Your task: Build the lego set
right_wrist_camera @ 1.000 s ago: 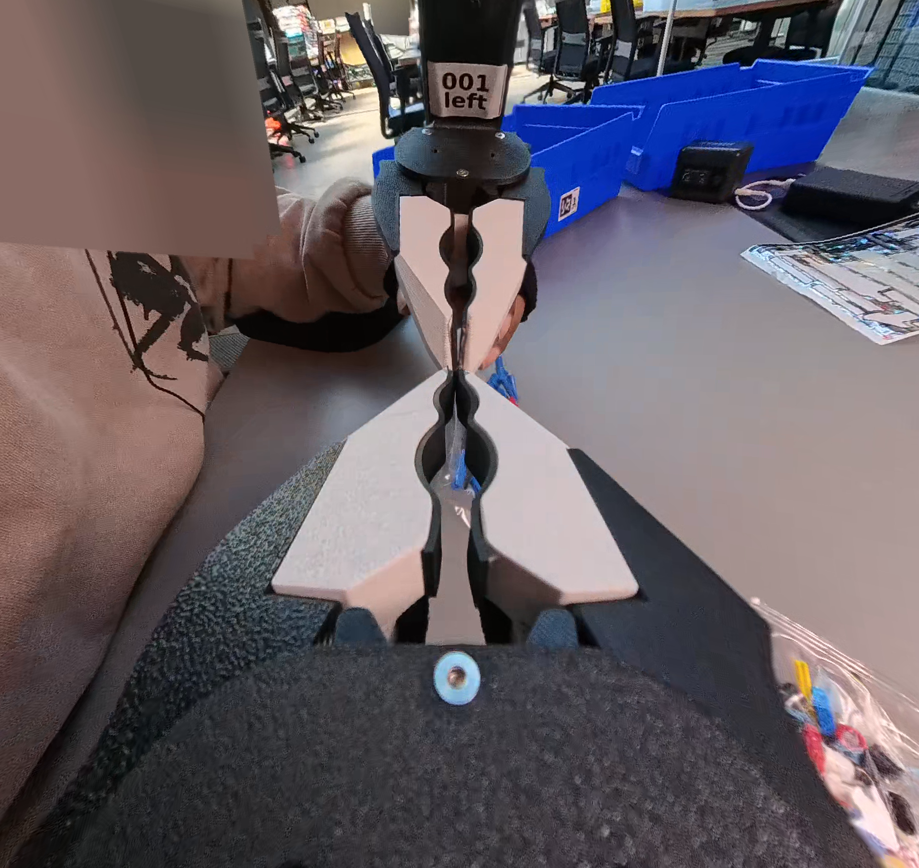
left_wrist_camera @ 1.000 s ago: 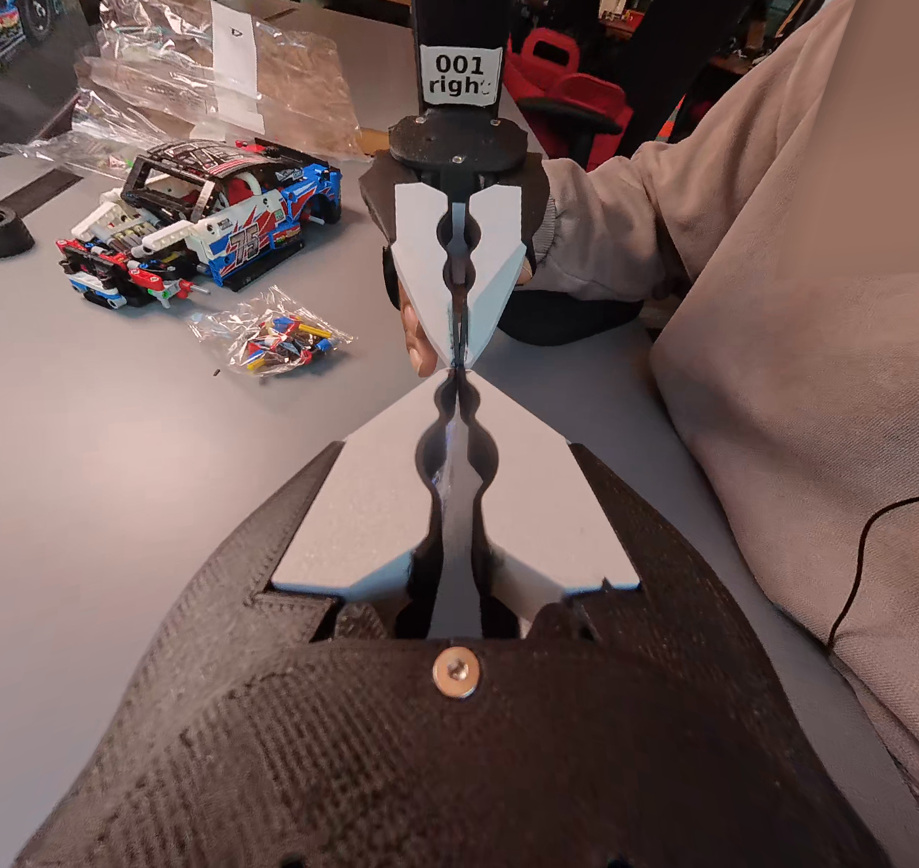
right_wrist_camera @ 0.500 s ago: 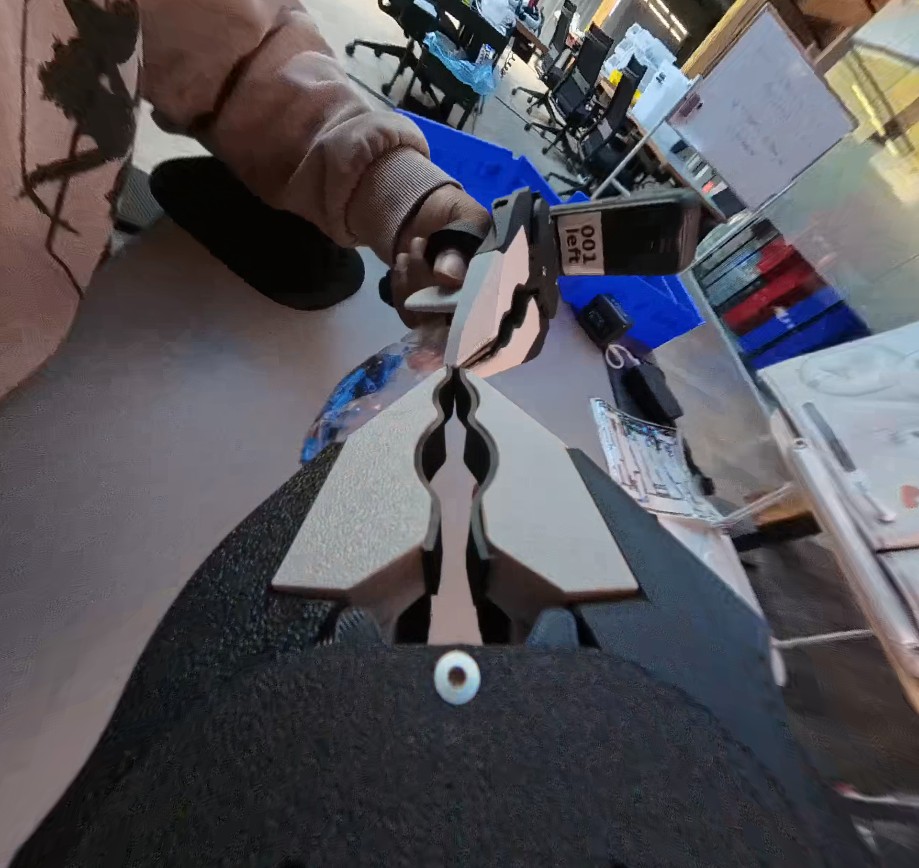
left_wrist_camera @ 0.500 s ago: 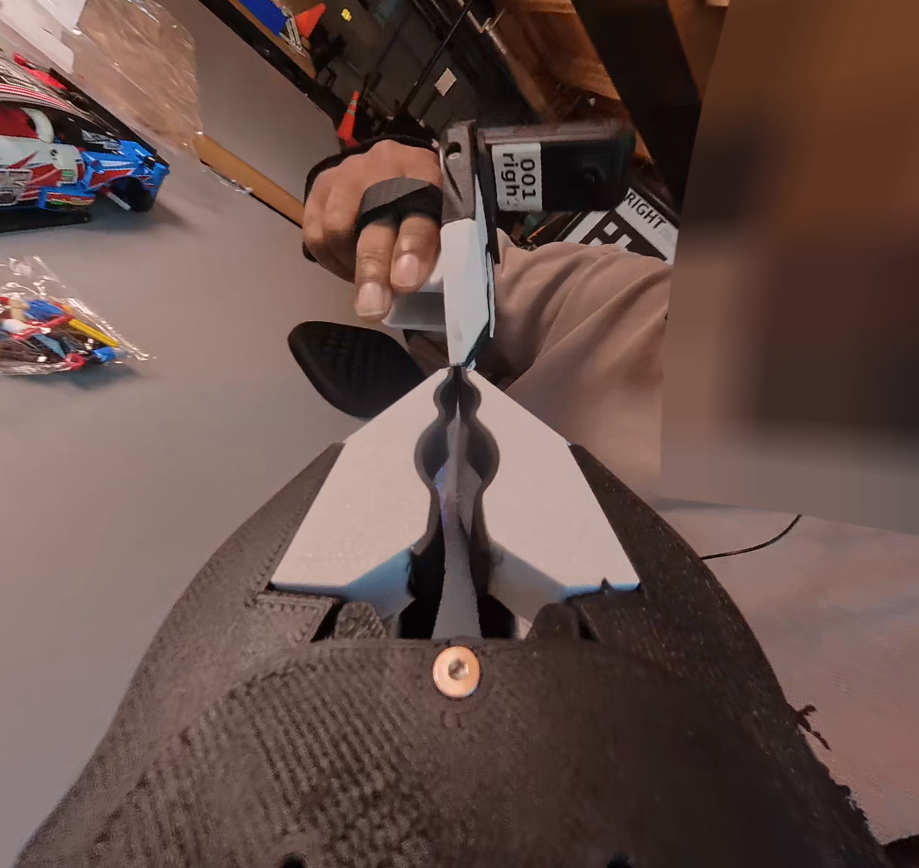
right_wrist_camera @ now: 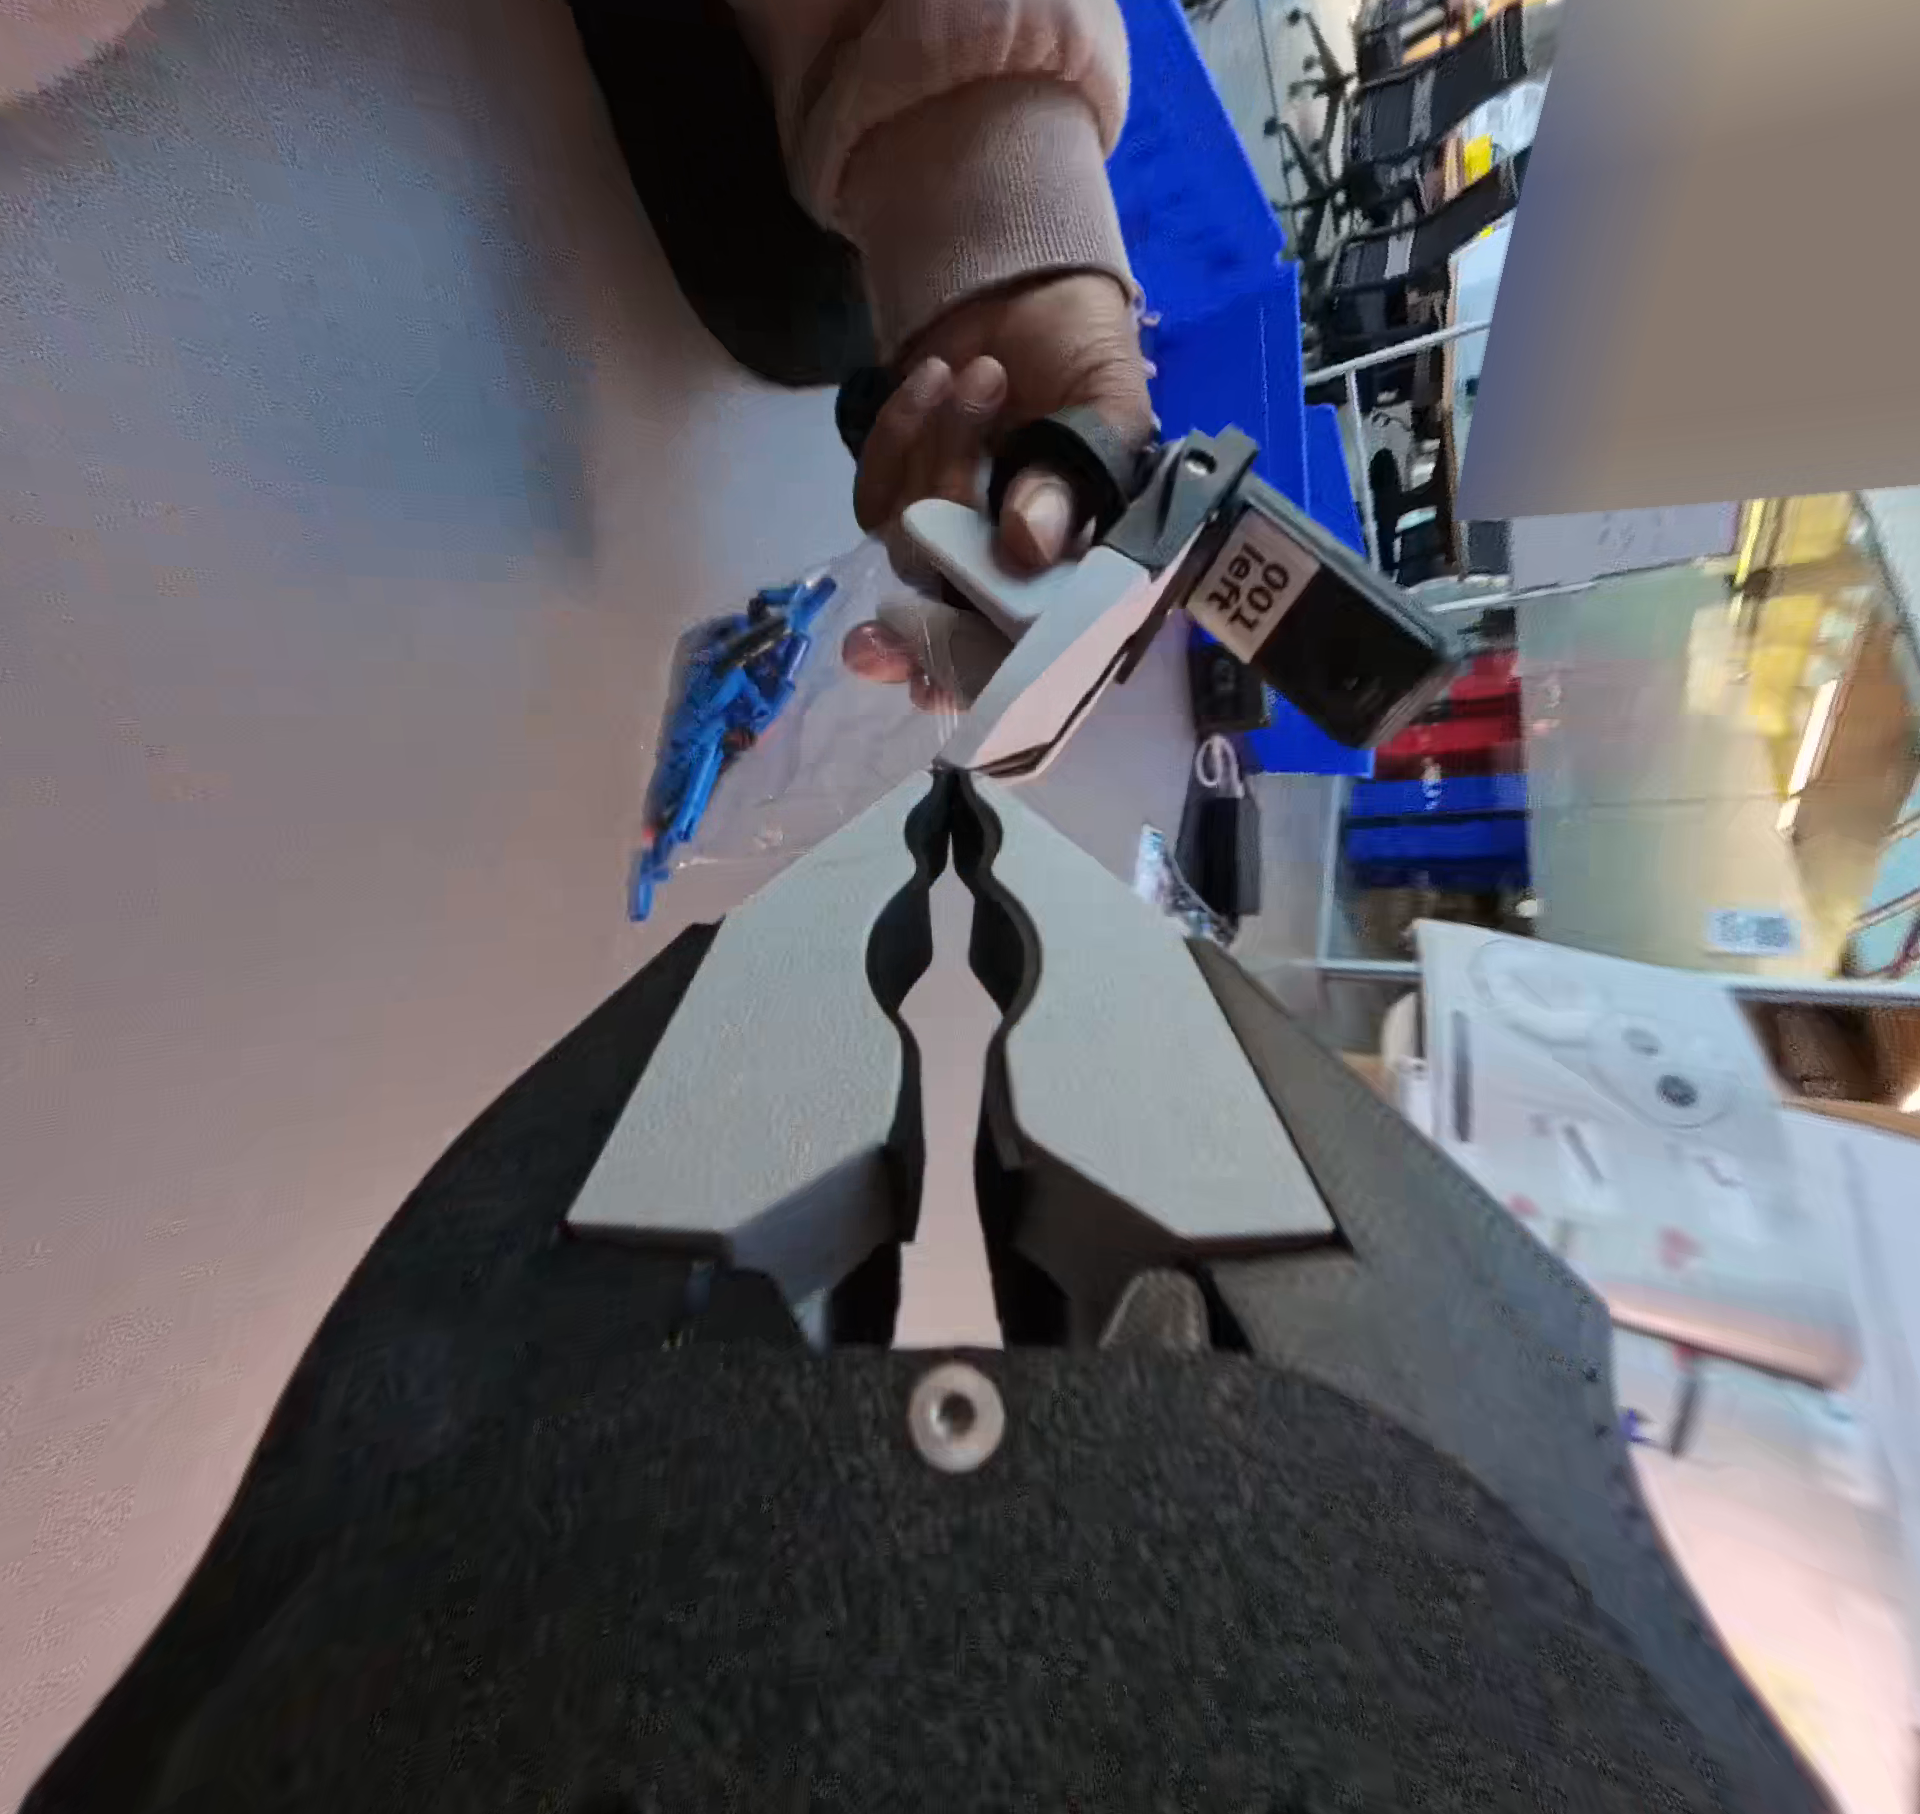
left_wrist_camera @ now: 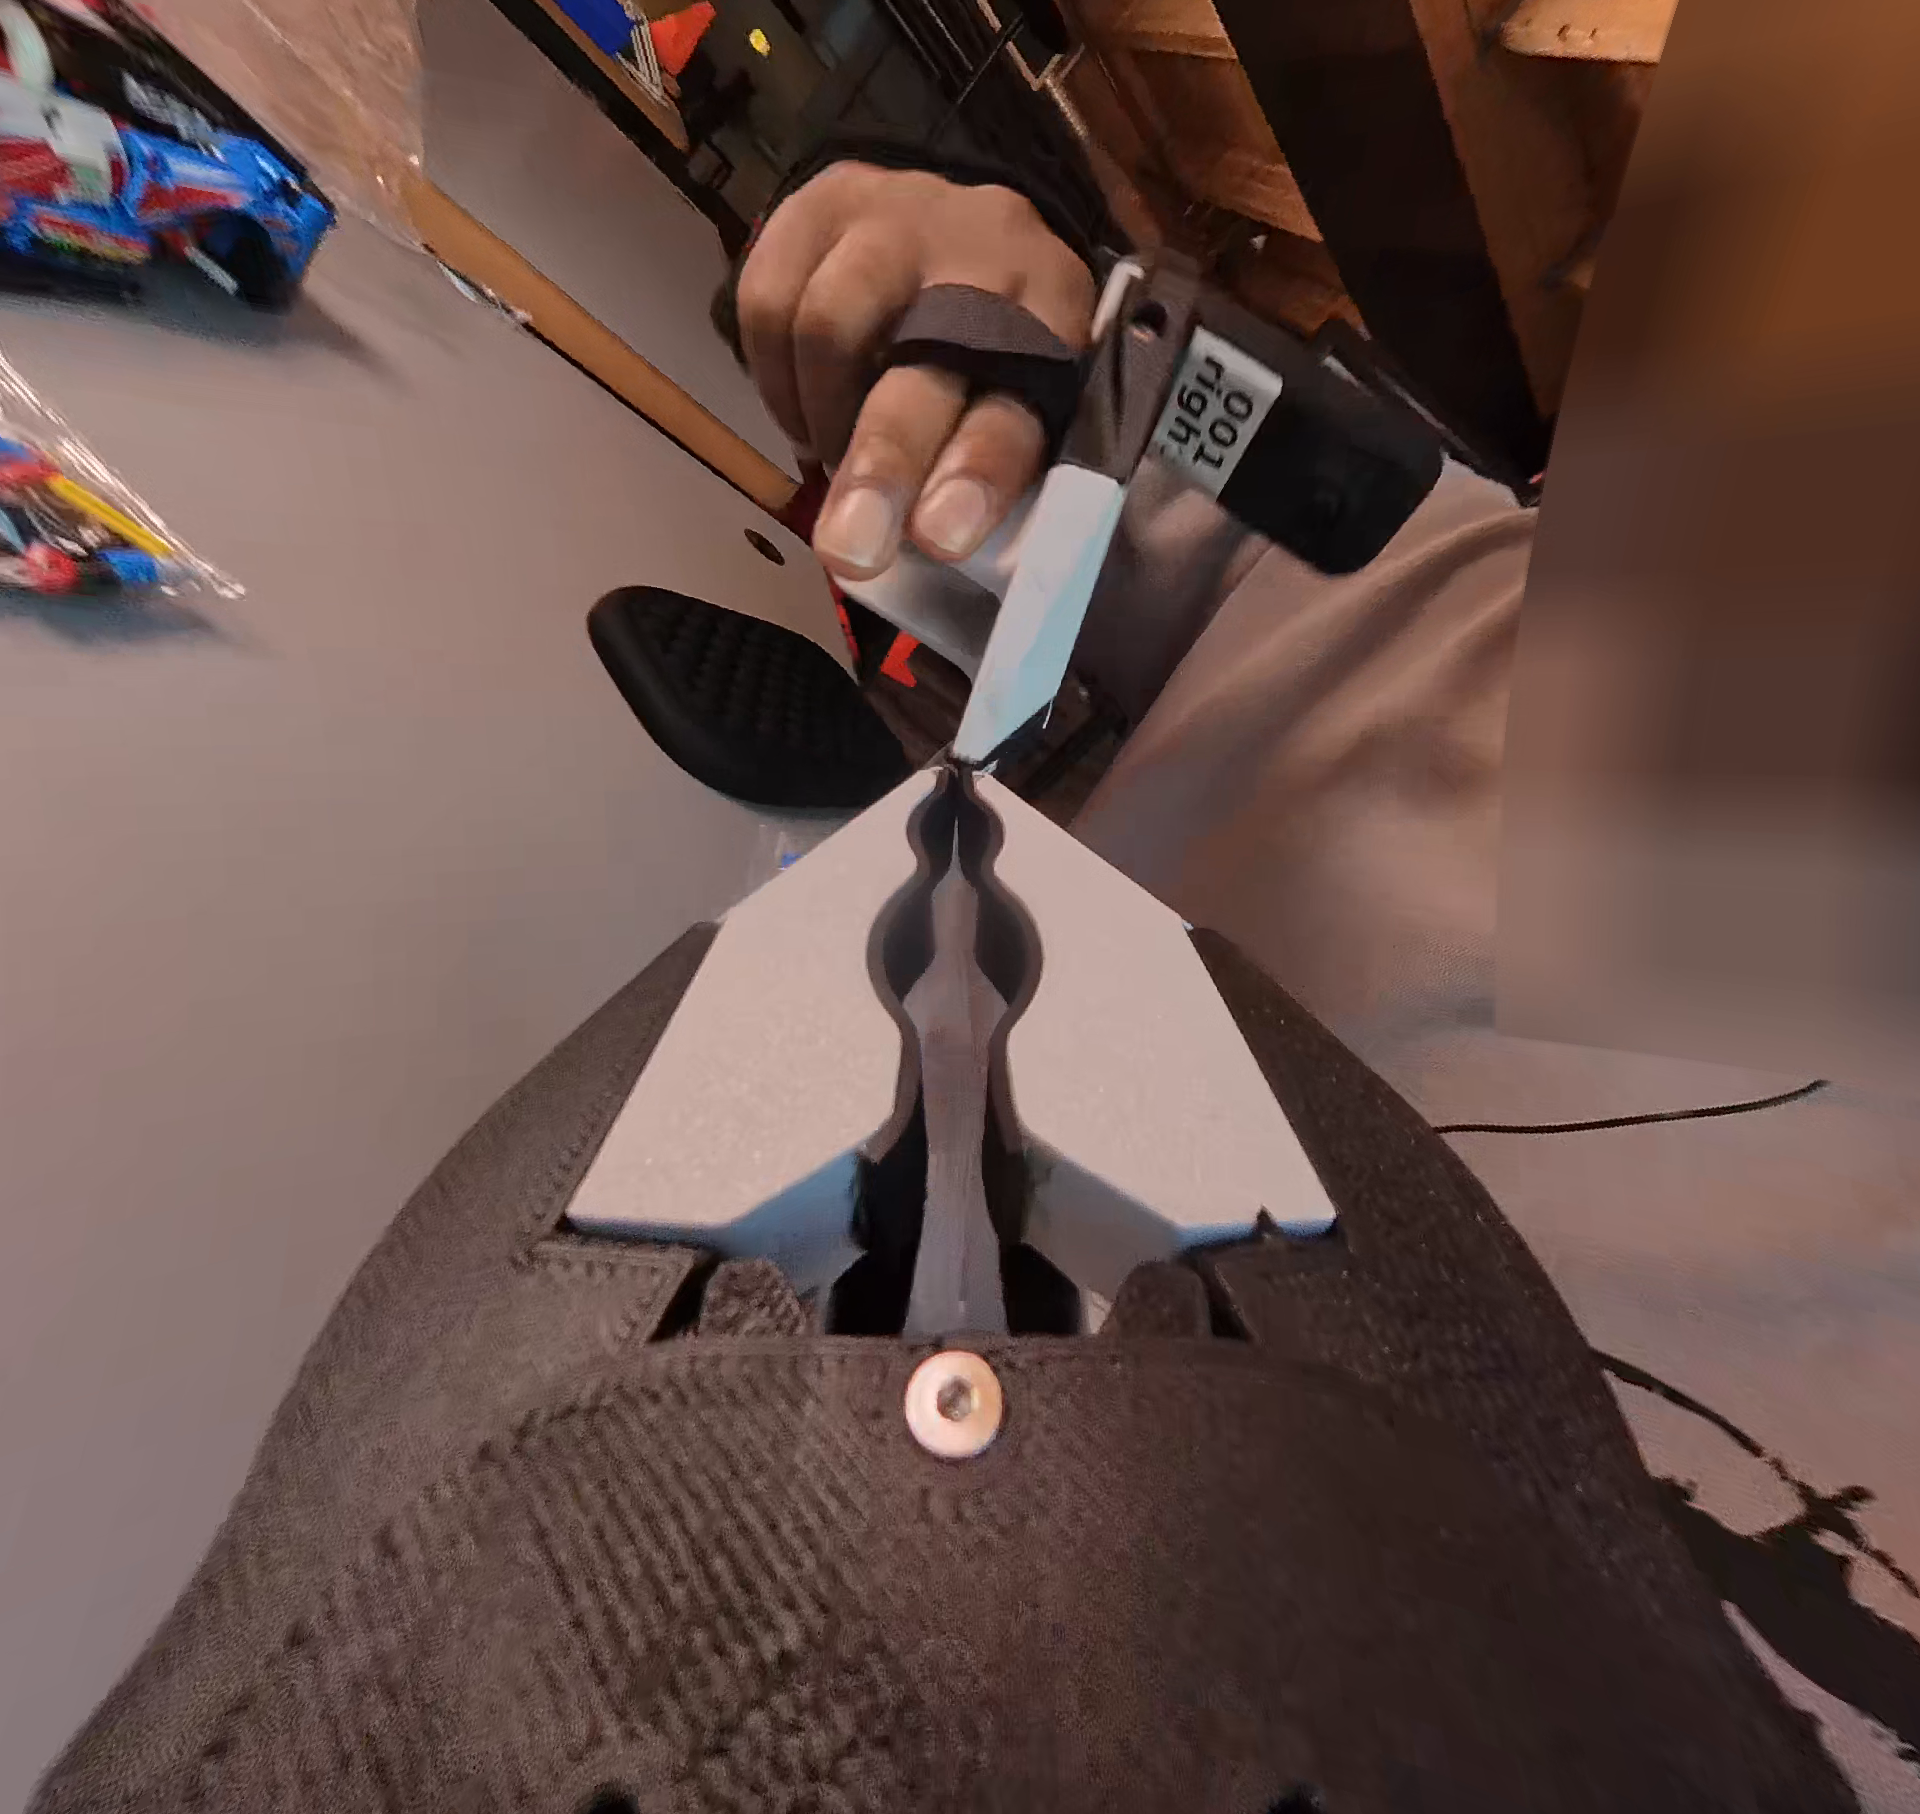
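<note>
A clear plastic bag of blue lego parts point(right_wrist_camera: 727, 704) hangs in the air, left of the two gripper tips in the right wrist view. My right gripper point(right_wrist_camera: 951, 785) is shut on the bag's top edge. My left gripper point(right_wrist_camera: 961, 762) meets it tip to tip, tilted, and is shut on the same edge. In the left wrist view my left gripper point(left_wrist_camera: 956, 779) is shut, and the right gripper point(left_wrist_camera: 982, 748) touches its tip from above. Only a sliver of the bag point(left_wrist_camera: 781, 855) shows there. The part-built red, white and blue lego car point(left_wrist_camera: 135, 195) stands far left on the grey table point(left_wrist_camera: 312, 829).
A second bag of mixed coloured parts point(left_wrist_camera: 73, 528) lies left on the table. Empty clear bags point(left_wrist_camera: 291, 19) lie behind the car. A black pad point(left_wrist_camera: 738, 694) sits at the table edge. Blue bins point(right_wrist_camera: 1205, 237) and an instruction sheet point(right_wrist_camera: 1174, 881) lie beyond. Left and right tips are no more than a few centimetres apart.
Both grippers have stayed shut tip to tip and have rolled and tilted together. The bag of blue parts has come off the table and now hangs out to the left.
</note>
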Demonstrator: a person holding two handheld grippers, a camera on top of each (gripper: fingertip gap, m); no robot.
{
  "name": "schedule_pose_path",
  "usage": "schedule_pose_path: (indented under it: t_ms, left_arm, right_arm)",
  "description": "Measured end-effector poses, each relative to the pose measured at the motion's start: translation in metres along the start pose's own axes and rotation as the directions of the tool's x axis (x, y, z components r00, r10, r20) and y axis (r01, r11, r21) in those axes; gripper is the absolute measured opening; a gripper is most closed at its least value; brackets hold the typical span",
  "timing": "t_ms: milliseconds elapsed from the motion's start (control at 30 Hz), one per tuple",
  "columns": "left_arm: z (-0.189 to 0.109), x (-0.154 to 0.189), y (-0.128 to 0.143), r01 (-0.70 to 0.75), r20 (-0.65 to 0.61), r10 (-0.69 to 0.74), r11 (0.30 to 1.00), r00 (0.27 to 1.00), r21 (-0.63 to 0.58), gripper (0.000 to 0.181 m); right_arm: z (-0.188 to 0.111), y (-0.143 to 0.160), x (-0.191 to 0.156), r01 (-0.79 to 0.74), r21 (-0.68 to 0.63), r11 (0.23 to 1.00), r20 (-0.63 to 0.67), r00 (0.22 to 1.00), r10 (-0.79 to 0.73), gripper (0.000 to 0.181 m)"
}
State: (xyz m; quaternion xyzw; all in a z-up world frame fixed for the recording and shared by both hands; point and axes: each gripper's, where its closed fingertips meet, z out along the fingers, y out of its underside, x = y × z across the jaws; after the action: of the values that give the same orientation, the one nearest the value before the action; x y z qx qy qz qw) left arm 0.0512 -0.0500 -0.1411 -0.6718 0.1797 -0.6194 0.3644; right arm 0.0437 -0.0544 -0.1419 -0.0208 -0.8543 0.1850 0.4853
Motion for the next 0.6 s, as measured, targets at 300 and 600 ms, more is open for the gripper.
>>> schedule_pose_path:
  t_ms: [300, 600]
  left_arm:
    - [-0.008, 0.017, -0.006, -0.442, 0.23, 0.43, 0.897, 0.873, 0.0, 0.006]
    - [-0.003, 0.015, -0.006, -0.531, 0.301, 0.518, 0.846, 0.801, -0.044, 0.001]
  right_arm:
    - [-0.004, -0.005, 0.007, -0.66, 0.141, 0.738, 0.131, 0.751, 0.647, 0.0]
    - [0.0, -0.011, 0.007, -0.72, 0.147, 0.678, 0.181, 0.694, 0.697, 0.0]
